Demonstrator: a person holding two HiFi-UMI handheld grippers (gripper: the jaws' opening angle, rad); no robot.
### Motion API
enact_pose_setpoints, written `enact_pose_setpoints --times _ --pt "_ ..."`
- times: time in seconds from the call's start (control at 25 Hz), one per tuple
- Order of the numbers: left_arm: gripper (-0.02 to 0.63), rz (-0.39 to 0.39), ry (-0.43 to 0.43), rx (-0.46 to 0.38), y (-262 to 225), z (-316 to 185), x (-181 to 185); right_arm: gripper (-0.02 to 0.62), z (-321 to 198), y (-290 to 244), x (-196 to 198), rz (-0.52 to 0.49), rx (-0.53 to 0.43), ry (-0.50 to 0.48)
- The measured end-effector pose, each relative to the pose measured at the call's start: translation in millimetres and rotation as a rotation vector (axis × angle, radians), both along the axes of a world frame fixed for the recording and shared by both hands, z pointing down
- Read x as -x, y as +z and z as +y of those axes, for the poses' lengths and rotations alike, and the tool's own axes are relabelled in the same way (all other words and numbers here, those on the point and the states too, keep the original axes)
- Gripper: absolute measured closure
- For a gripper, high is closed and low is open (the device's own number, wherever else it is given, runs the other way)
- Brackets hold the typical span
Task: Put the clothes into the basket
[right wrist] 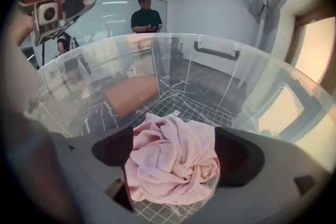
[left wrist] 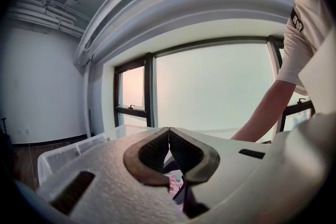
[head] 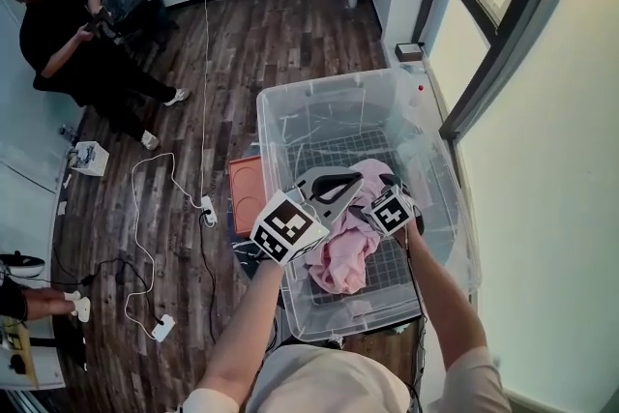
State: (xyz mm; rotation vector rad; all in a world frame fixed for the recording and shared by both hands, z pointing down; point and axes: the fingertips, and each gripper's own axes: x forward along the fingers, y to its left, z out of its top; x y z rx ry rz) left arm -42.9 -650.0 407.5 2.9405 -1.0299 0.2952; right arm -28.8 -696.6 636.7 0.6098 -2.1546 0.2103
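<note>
My left gripper (left wrist: 169, 130) is clenched shut, tips touching with nothing between them, raised over the left side of the clear basket (head: 279, 119). The pink garment (right wrist: 174, 165) sits bunched inside the basket over its grid floor, and my right gripper (right wrist: 172, 147) stands released around it, pads wide apart

Garment (head: 344, 251) inside the basket (head: 319, 116)

The clear plastic bin (head: 290, 121) is open on top, and its far half shows bare grid floor, free from above. The near half is crowded: a bunched pink garment (head: 340, 256), with the left gripper (left wrist: 169, 131) and right gripper (right wrist: 176, 147) just above it. An orange board (head: 247, 193) lies beside the bin's left wall
</note>
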Motion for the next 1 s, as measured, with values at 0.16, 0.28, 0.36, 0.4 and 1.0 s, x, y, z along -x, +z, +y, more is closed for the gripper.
enact_pose_setpoints --times 0.16,0.28,0.36,0.4,1.0 --pt "0.591 -0.008 -0.001 -0.008 -4.2 1.8 0.1 0.145 0.8 -23.1 9.7 -0.092 -0.01 0.043" --pt "0.591 0.008 -0.011 -0.006 -5.9 4.5 -0.1 0.24 2.4 -55.2 13.1 -0.17 -0.044 0.079" --pt "0.591 -0.001 -0.01 -0.007 -4.2 6.3 -1.1 0.324 -1.0 -81.5 14.9 -0.249 -0.081 0.119" --pt "0.591 -0.011 -0.008 -0.006 -2.5 7.8 -1.4 0.389 -1.4 -94.4 14.6 -0.279 -0.107 0.131" --pt "0.591 -0.041 0.014 0.028 11.0 22.6 -28.4 0.574 59.0 -210.7 -46.8 -0.485 -0.207 0.118"
